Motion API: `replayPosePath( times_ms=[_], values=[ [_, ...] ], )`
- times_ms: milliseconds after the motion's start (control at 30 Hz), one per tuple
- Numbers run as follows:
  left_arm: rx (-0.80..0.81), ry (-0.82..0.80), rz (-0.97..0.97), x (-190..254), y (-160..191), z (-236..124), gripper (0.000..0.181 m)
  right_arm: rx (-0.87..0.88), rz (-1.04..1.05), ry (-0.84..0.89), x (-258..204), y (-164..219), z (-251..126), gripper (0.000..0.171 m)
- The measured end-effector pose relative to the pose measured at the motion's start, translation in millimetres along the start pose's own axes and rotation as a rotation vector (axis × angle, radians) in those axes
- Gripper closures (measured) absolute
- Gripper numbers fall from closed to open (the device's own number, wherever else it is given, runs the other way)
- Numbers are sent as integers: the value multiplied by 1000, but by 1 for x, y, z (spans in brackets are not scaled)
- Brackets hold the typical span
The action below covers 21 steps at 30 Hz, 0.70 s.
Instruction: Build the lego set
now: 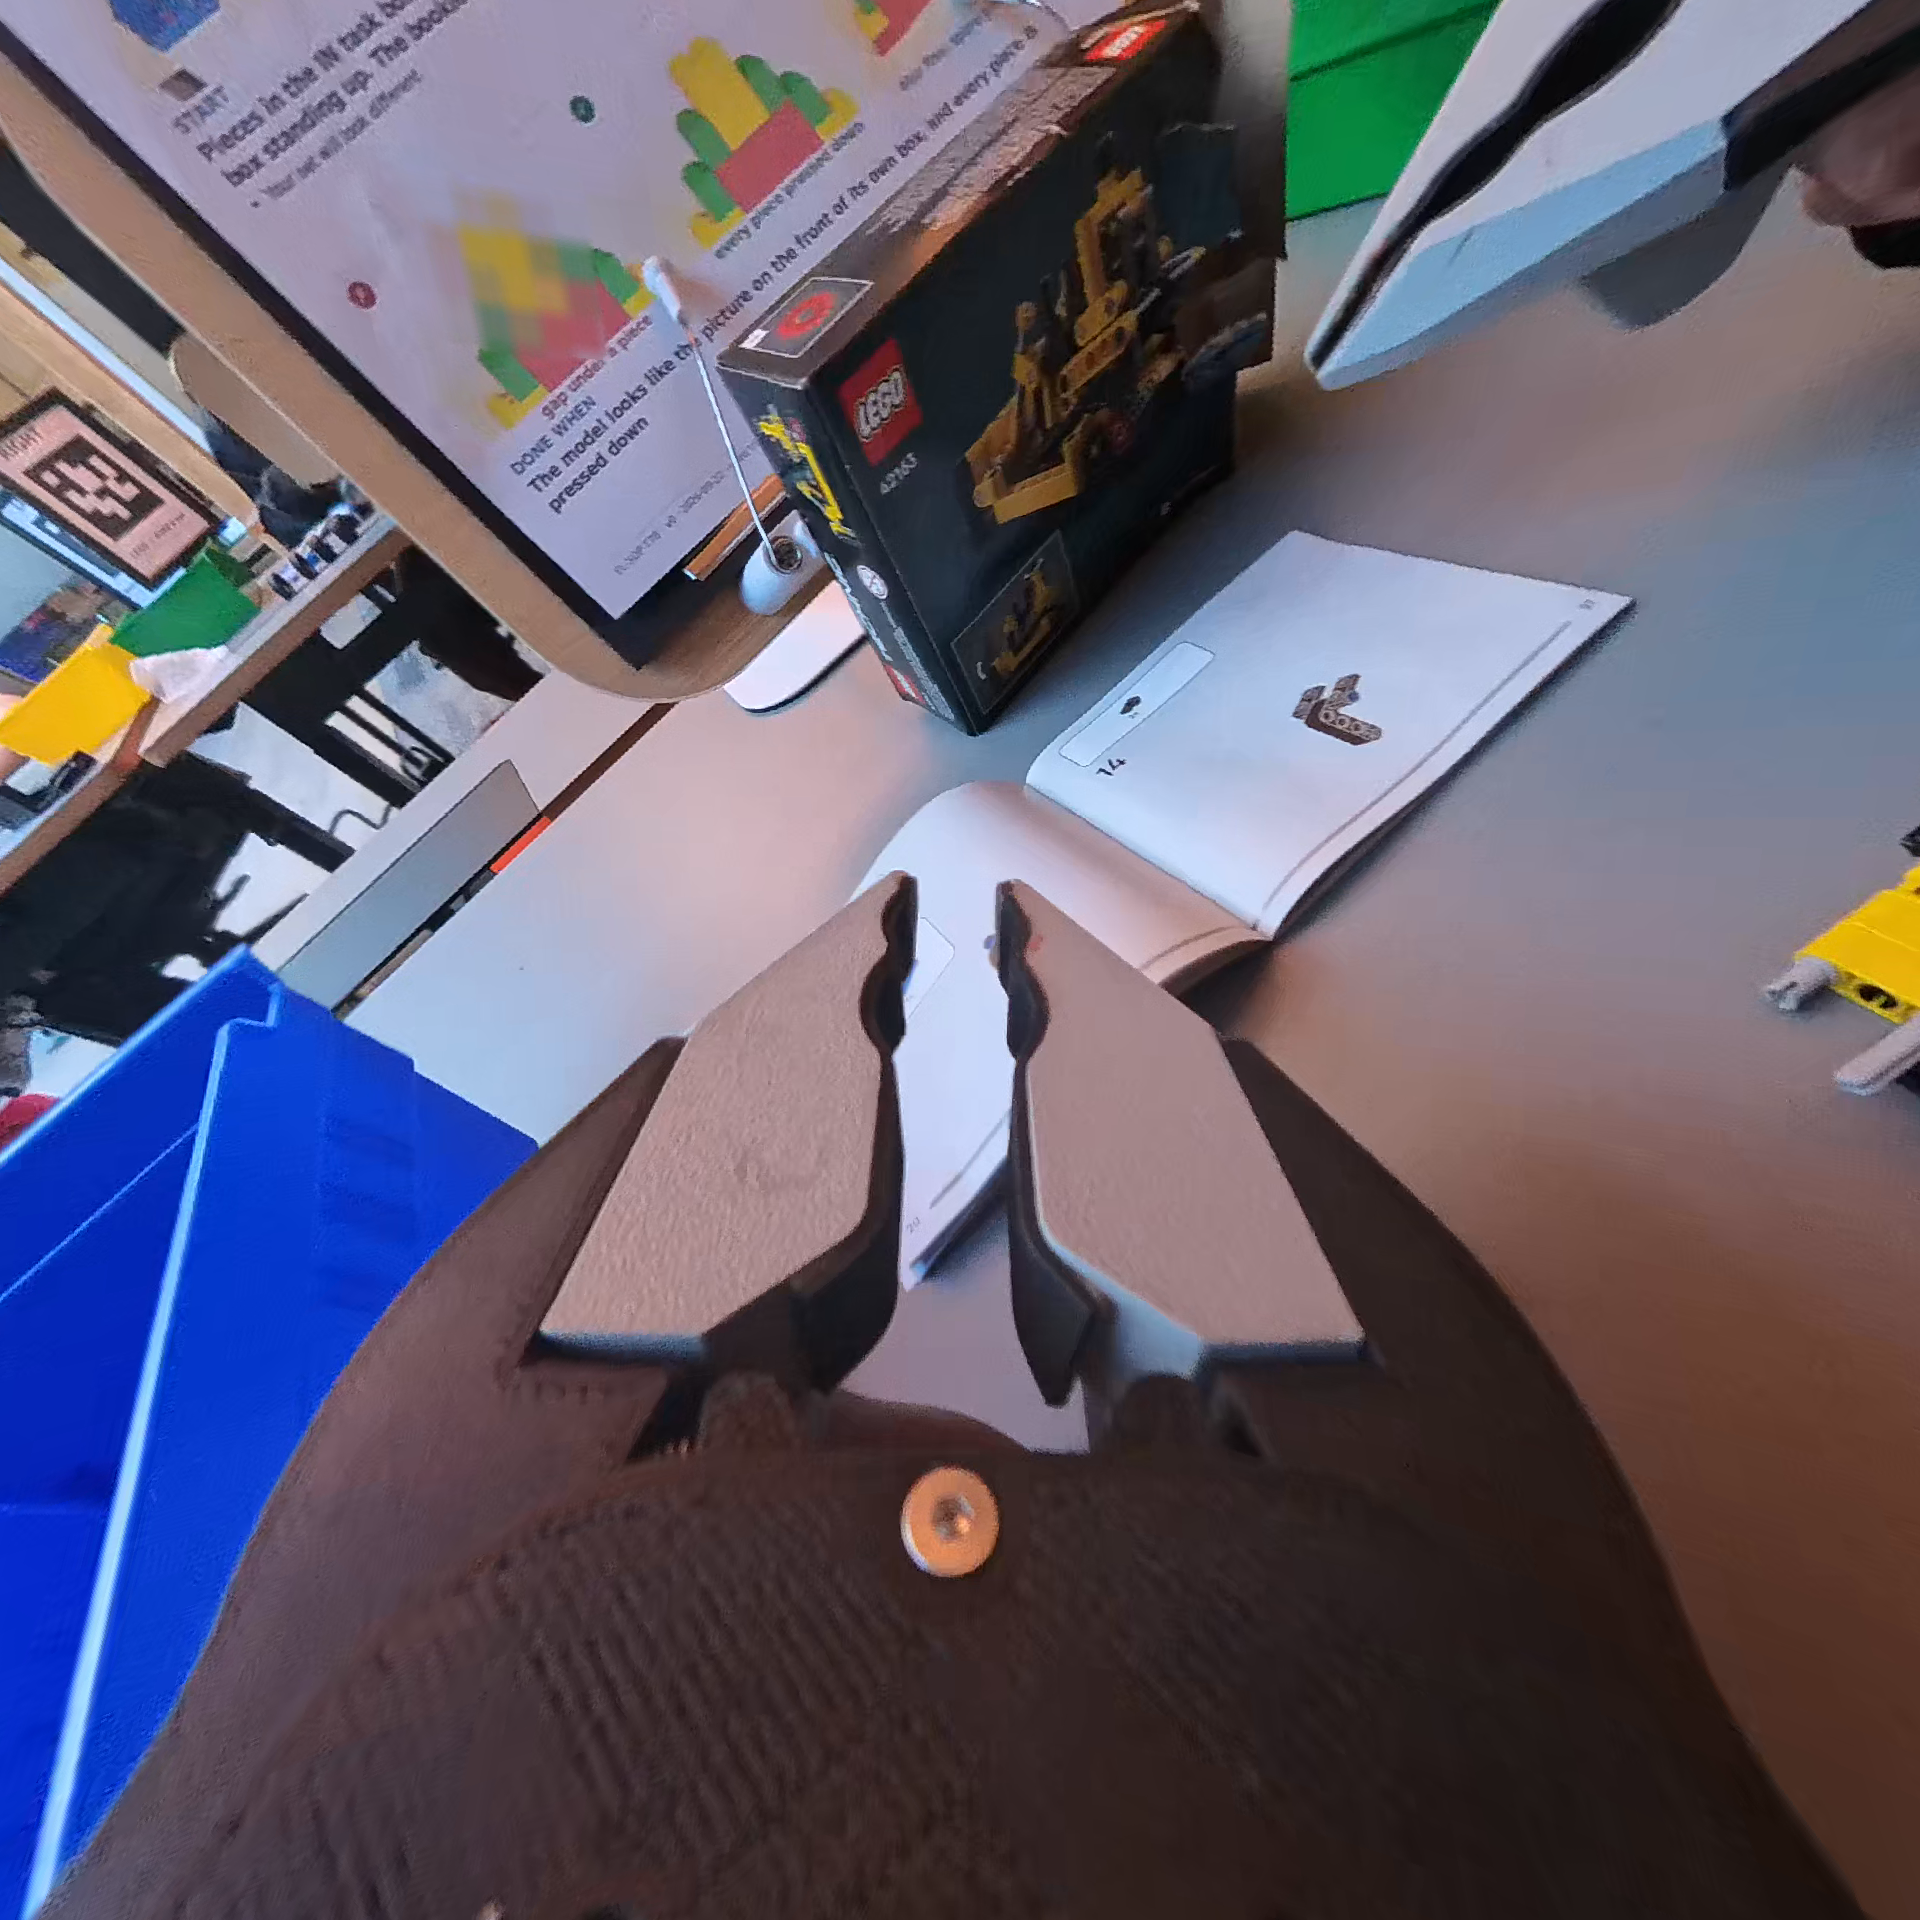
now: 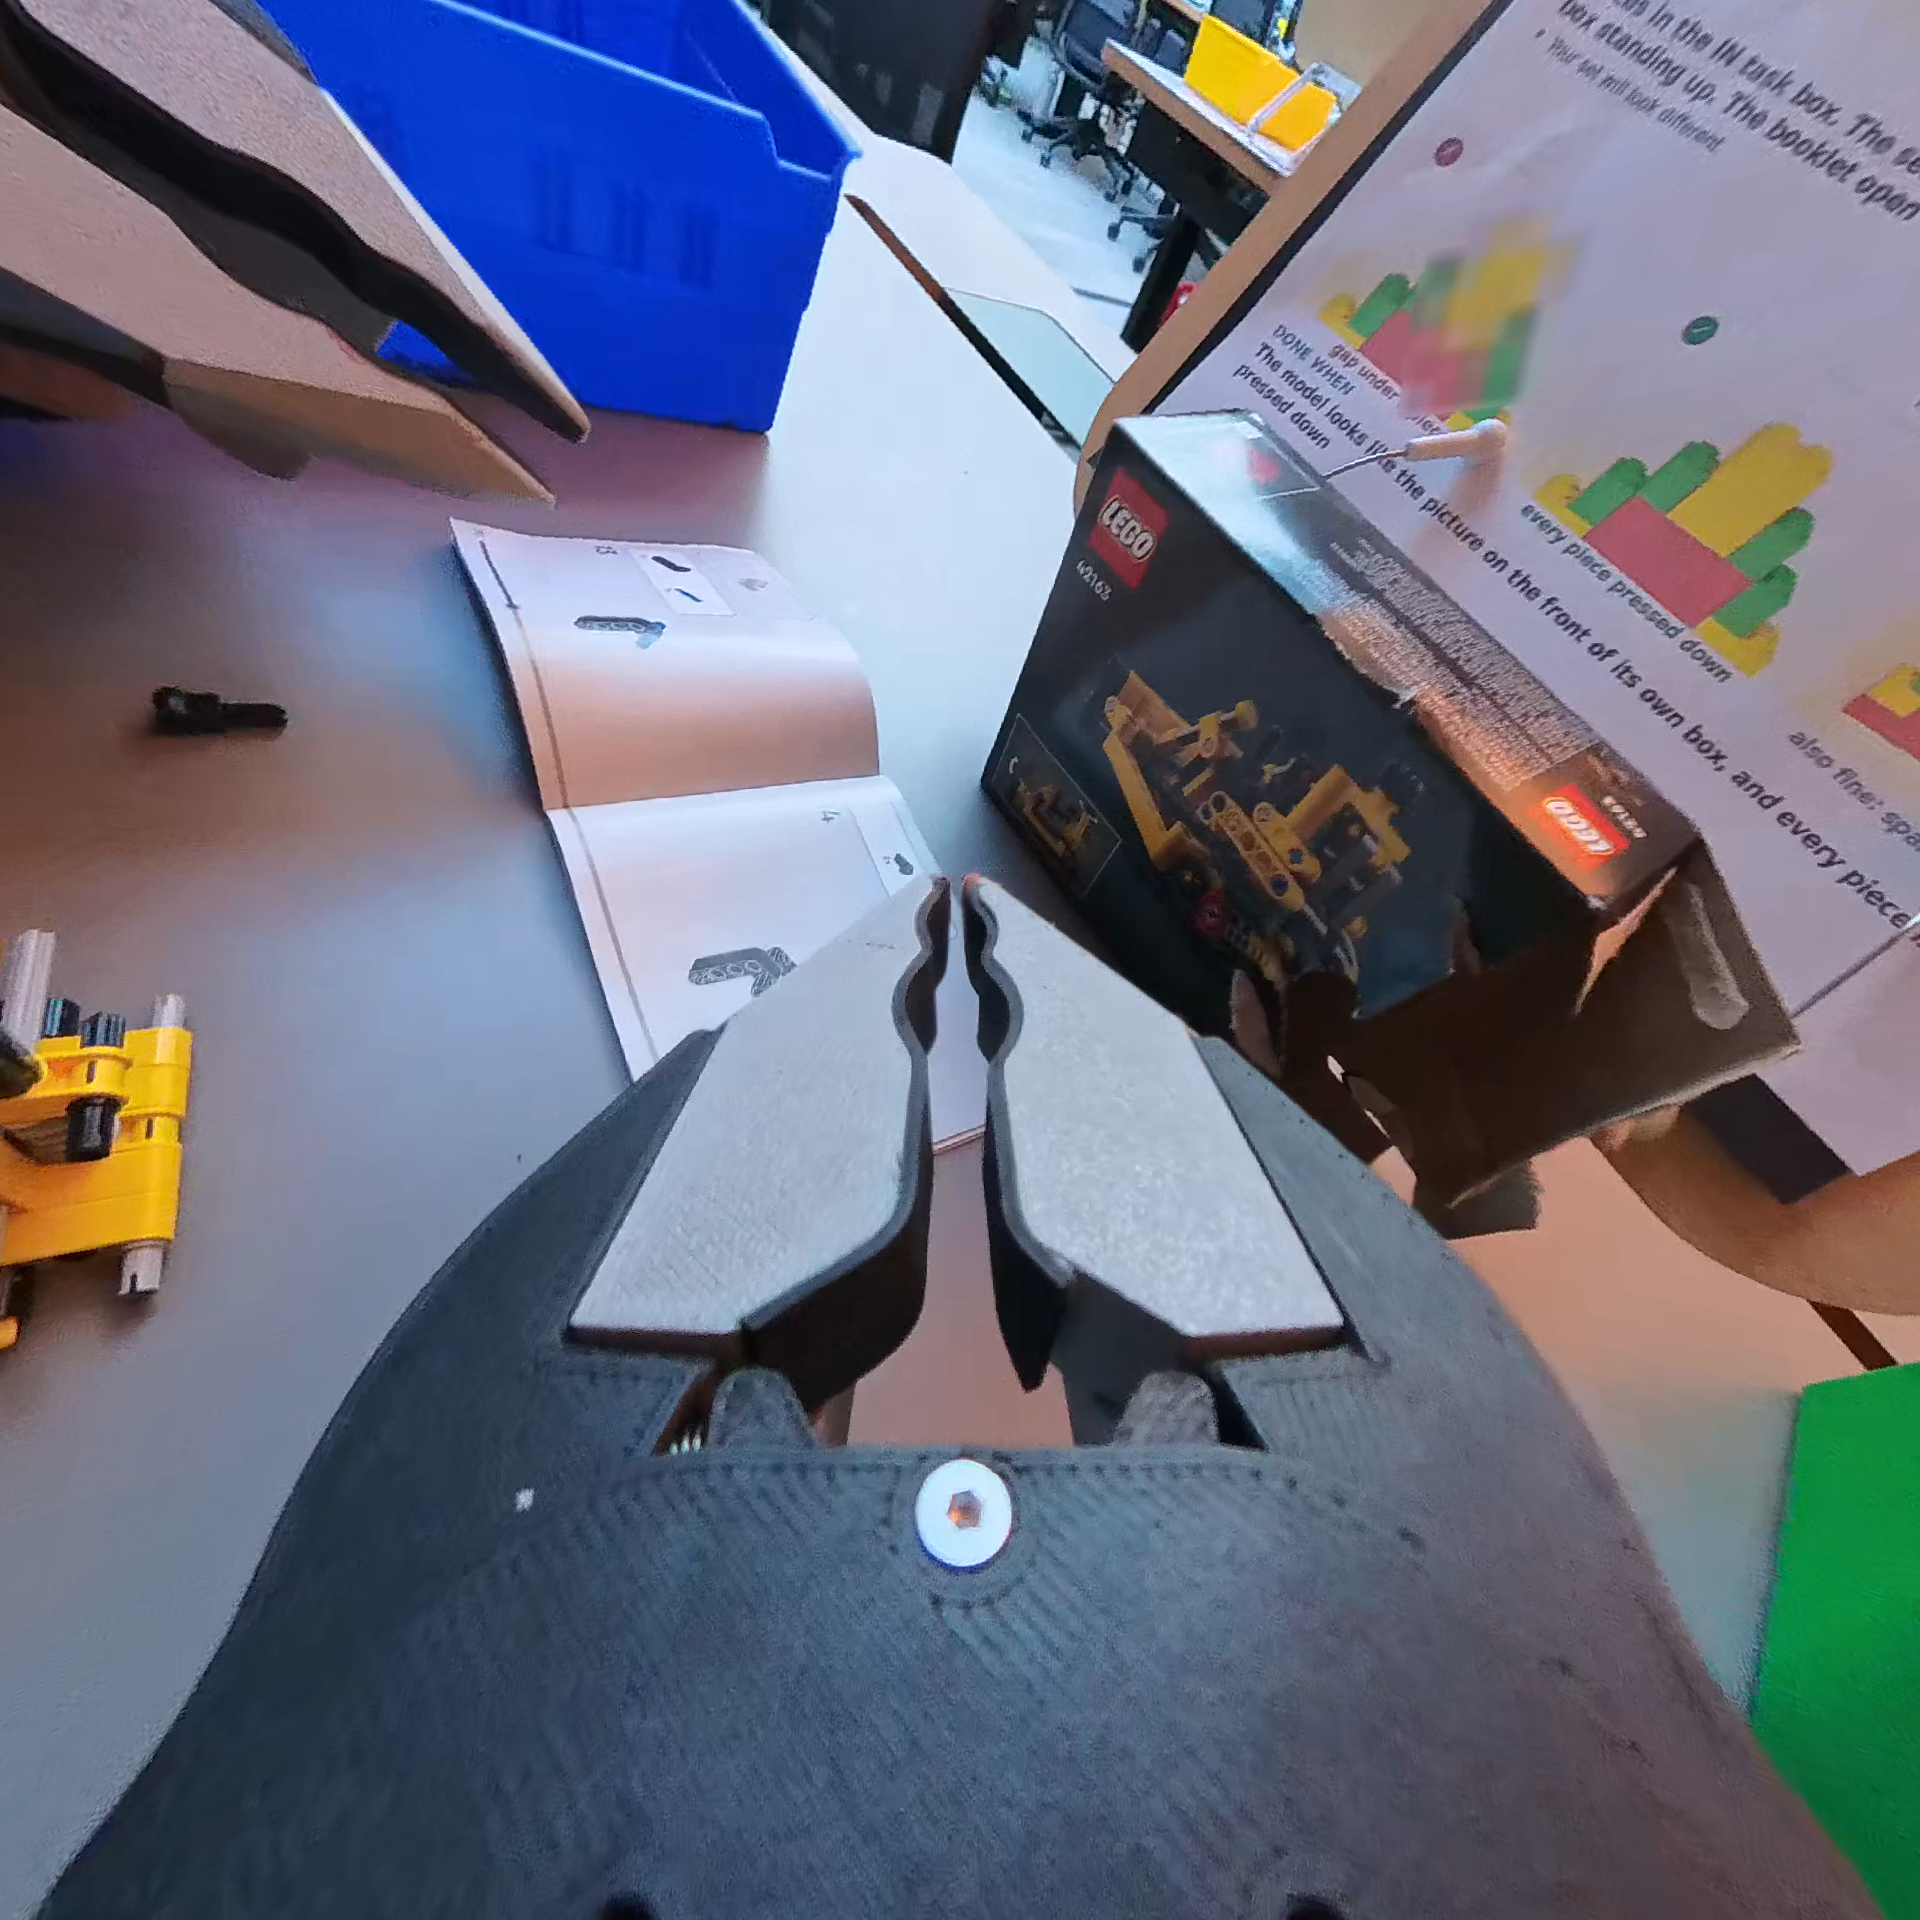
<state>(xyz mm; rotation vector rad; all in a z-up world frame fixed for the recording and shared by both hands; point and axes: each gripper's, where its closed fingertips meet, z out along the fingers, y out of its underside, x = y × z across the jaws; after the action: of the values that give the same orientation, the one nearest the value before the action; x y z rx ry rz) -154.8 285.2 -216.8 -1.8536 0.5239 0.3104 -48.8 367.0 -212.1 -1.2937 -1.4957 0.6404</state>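
The left claw is hovering above the grey counter, its two fingers standing slightly apart with nothing between them, directly over the near page of the open instruction booklet. The right claw is hovering over the same booklet from the opposite side, its tips nearly touching and holding nothing. The booklet is lying flat on the counter with both pages showing assembly diagrams. The black lego box is standing upright just beyond the booklet, its front showing a yellow vehicle, and one end flap is hanging torn open in the right wrist view. Behind the box, a white instruction sheet with coloured brick drawings is leaning on a stand. The partly built yellow assembly, fitted with grey and black pins, is resting on the counter well apart from both claws, and it is showing at the right edge of the left wrist view. A single black pin is lying on the counter between the assembly and the booklet. A blue bin is sitting beside the left claw, and a green bin is sitting near the right claw.
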Motion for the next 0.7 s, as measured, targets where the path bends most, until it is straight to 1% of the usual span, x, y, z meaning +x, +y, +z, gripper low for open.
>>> replayPosePath(
  times_ms=[33,400,700],
  values=[
    [-4,3,10,2,1,1,169,0,3,-11,-1,1,0,171],
    [-15,31,12,11,3,4,169,-26,0,-94,-16,11,10,171],
    [10,42,48,19,-3,1,169,-39,-1,-109,-19,14,12,171]
  ],
)
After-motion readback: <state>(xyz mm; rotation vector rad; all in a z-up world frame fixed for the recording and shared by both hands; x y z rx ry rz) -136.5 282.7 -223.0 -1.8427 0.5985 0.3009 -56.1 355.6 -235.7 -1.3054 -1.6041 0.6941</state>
